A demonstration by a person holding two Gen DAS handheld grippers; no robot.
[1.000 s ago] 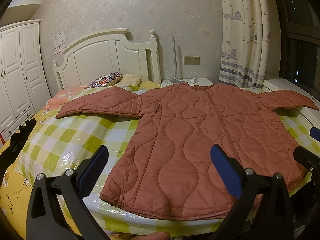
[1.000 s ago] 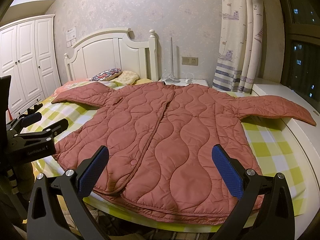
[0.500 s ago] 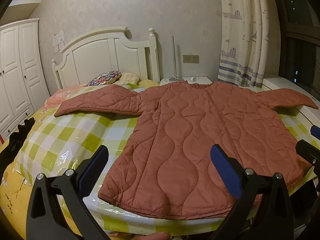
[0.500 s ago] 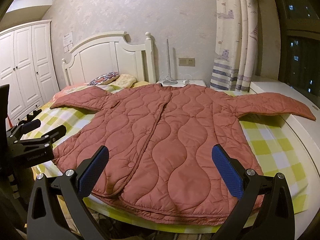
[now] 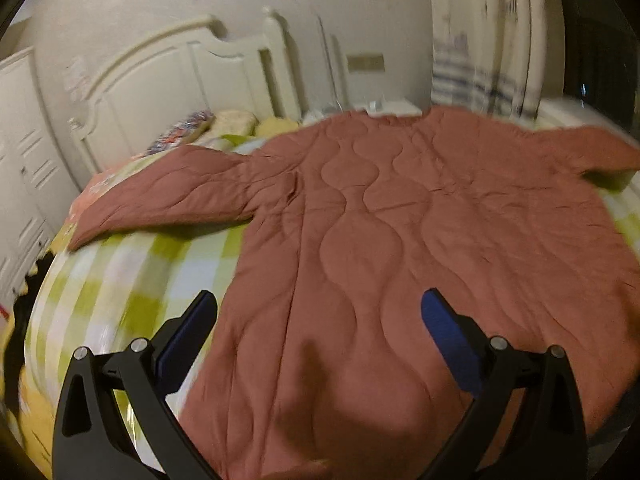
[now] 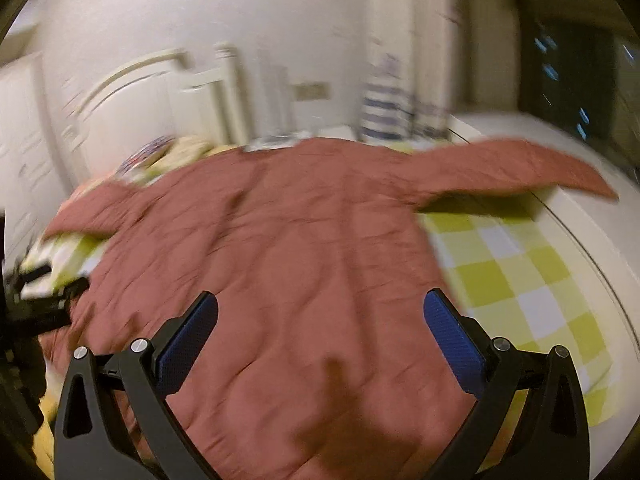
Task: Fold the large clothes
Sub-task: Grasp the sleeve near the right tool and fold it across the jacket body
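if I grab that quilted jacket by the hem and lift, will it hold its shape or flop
The jacket will likely flop: its sleeve lies limp, following the bed. The puffy quilting suggests it is light but bulky. Spread this wide, unheld parts would probably sag.

- Left gripper [image 5: 318,322]: fingers spread wide apart, blue pads [image 5: 448,340] facing each other, nothing between them.
- Right gripper [image 6: 320,326]: fingers likewise spread wide, blue pads [image 6: 186,340] bare, clamping nothing.
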